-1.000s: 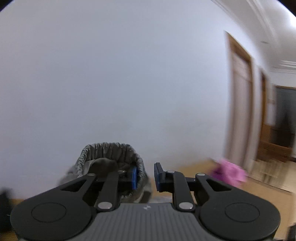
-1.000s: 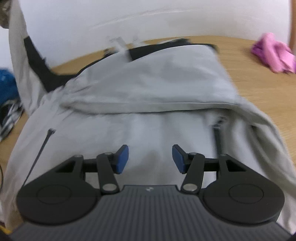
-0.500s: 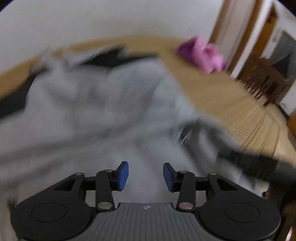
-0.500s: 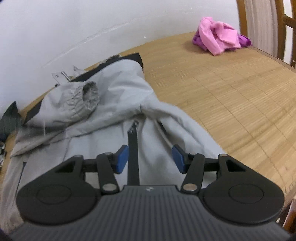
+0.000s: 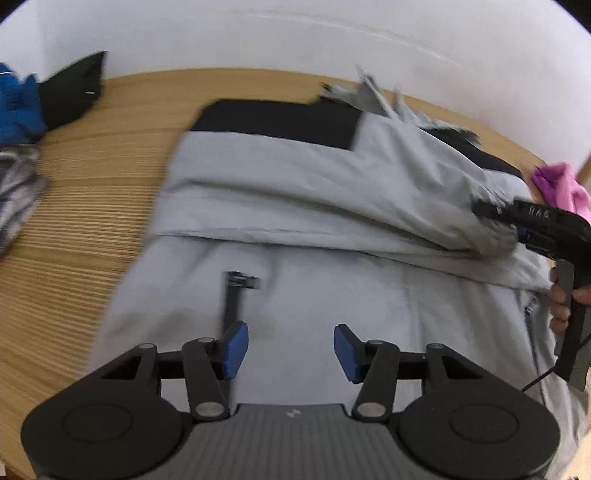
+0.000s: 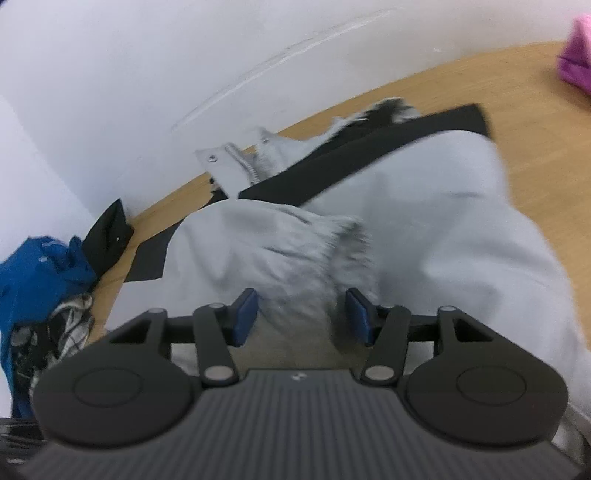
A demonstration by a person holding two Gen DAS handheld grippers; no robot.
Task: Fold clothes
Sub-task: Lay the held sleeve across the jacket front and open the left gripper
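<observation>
1. The wooden table (image 5: pixel 92 206) with its ribbed, slatted top runs under everything and ends at a white wall (image 5: pixel 295 33).
2. The grey jacket (image 5: pixel 314 295), with black panels near its collar, lies spread across the middle of the table. One sleeve (image 5: pixel 332 206) is folded across the body towards the right.
3. The left gripper (image 5: pixel 291 349) hovers over the lower body of the jacket. Its jaws are opening, and nothing is between the blue pads; only flat cloth lies beneath them.
4. The right gripper (image 6: pixel 302 315) is at the sleeve's gathered cuff (image 6: pixel 314 266). Its jaws are closing with the blurred cuff between the pads; they do not yet press on it. In the left wrist view this gripper (image 5: pixel 495 218) shows at the right edge, with the person's fingers (image 5: pixel 561 299) on its handle.
5. A heap of other clothes sits at the table's left edge: a blue garment (image 6: pixel 33 273), a black piece (image 6: pixel 109 232) and a checked cloth (image 6: pixel 70 317).
6. A pink garment (image 5: pixel 561 188) lies well apart at the far right.
7. A black zip pull (image 5: pixel 236 291) lies on the jacket body just ahead of the left gripper's left finger.
8. White lettering on the right gripper's side is too blurred to read.
</observation>
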